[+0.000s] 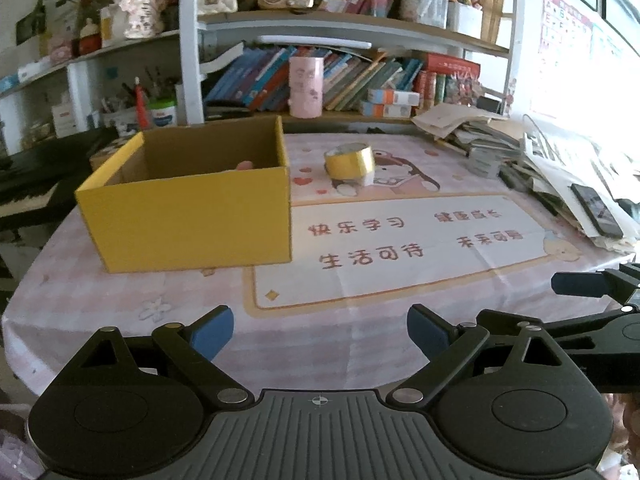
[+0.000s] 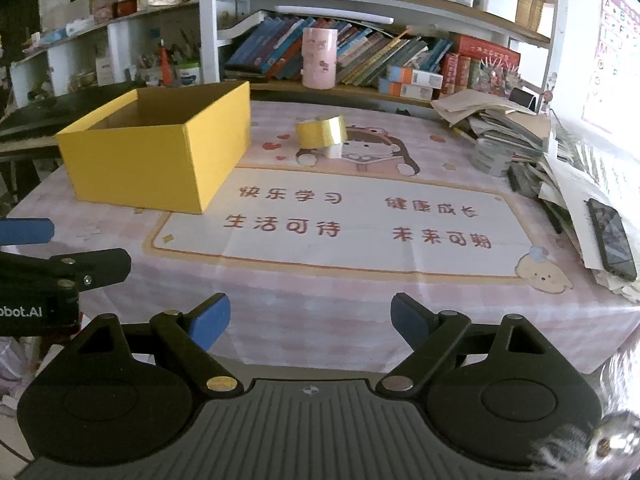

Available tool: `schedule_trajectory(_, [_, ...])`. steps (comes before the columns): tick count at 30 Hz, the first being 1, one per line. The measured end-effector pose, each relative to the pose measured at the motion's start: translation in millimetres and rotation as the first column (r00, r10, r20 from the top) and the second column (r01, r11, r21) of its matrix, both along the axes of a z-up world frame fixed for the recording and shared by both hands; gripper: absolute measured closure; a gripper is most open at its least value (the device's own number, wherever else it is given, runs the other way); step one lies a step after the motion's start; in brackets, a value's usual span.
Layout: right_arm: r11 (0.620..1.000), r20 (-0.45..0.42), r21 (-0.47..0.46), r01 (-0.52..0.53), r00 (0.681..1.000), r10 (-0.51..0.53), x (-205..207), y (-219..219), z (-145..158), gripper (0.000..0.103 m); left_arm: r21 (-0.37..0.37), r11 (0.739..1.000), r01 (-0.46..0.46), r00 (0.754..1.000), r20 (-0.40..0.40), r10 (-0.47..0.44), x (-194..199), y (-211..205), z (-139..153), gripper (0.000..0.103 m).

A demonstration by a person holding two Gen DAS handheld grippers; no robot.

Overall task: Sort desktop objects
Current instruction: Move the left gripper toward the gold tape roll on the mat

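Left wrist view shows the left gripper [image 1: 320, 330] and right gripper [image 2: 310, 320] low in frame, fingers wide and empty, likely readying for the gold tape roll [image 1: 350, 159] beside the open yellow box [image 1: 188, 216] on the surface [image 1: 360, 344].

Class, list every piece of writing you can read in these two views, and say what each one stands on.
"快乐学习", "健康成长", "生活可待", "未来可期": desk mat, red characters.
"obot.AI": left gripper, its start cut off by the picture's edge.
Letters "A", "B", "E", "F" and more: wall chart; the rest is blurred.
Book spines, red box, small cartons: too small to read.
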State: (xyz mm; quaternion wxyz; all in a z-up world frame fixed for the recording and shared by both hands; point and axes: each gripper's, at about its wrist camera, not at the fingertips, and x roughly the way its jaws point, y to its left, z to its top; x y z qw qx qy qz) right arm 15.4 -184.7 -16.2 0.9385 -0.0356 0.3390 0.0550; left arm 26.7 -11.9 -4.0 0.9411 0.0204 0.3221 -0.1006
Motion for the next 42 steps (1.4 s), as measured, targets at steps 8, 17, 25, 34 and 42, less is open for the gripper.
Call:
schedule_trajectory(8, [0.999, -0.02, -0.007, 0.036, 0.999, -0.036, 16.3, -24.6, -5.1, 0.015, 0.002, 0.999, 0.044, 0.999, -0.015, -0.044, 22.5, -26.5, -4.9, 0.007])
schedule_trajectory(17, [1.0, -0.024, -0.022, 0.02, 1.0, -0.021, 55.3, -58.3, -3.7, 0.015, -0.003, 0.999, 0.038, 0.999, -0.001, -0.038, 55.8, -59.5, -5.8, 0.007])
schedule_trajectory(25, [0.999, -0.042, -0.043, -0.014, 0.999, 0.012, 97.9, -85.6, -3.4, 0.015, -0.036, 0.999, -0.001, 1.0, -0.031, -0.001, 95.3, -81.2, -10.2, 0.007])
schedule_trajectory(34, [1.0, -0.051, -0.017, -0.024, 0.998, 0.023, 138.2, -123.1, -2.3, 0.015, -0.042, 0.998, -0.048, 0.999, -0.02, 0.047, 139.1, -110.0, -2.7, 0.007])
schedule_trajectory(42, [0.997, -0.074, 0.022, -0.071, 0.995, 0.072, 169.5, -145.6, -8.1, 0.015, -0.032, 0.995, -0.097, 0.995, -0.023, 0.096, 168.9, -131.8, -0.8, 0.007])
